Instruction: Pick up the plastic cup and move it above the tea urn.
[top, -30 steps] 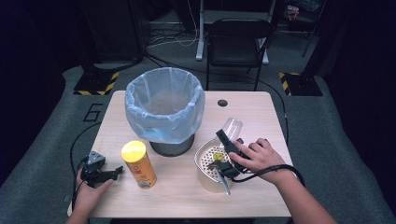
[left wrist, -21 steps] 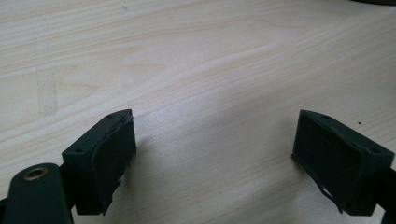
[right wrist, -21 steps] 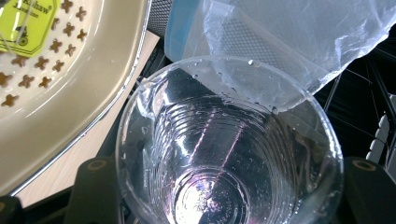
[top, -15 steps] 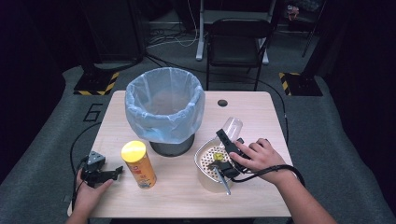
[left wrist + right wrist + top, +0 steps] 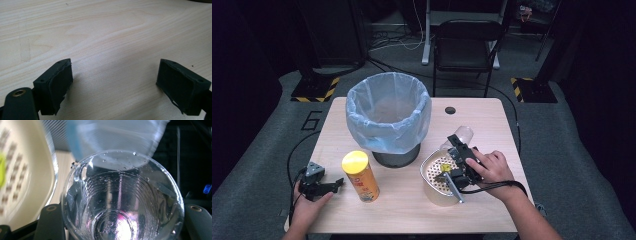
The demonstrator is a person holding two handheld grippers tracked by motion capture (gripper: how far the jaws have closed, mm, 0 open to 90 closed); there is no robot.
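Observation:
A clear plastic cup [image 5: 462, 135], wet inside, lies tilted in my right gripper [image 5: 457, 146], which is shut on it just over the far rim of a white perforated strainer bowl [image 5: 432, 192]. In the right gripper view the cup [image 5: 122, 195] faces me mouth first between the jaws of the right gripper [image 5: 123, 210], with the strainer [image 5: 22, 182] to the left. A small yellow item [image 5: 445, 168] lies in the strainer. My left gripper [image 5: 334, 185] rests open on the table at the front left; in its own view the left gripper [image 5: 115, 82] holds nothing.
A dark bin lined with a pale blue bag [image 5: 388, 117] stands mid-table. A yellow snack can [image 5: 360, 176] stands upright between the left gripper and the bin. The wooden table [image 5: 482, 120] has a small round hole [image 5: 450, 110]. A black chair [image 5: 467, 40] stands behind.

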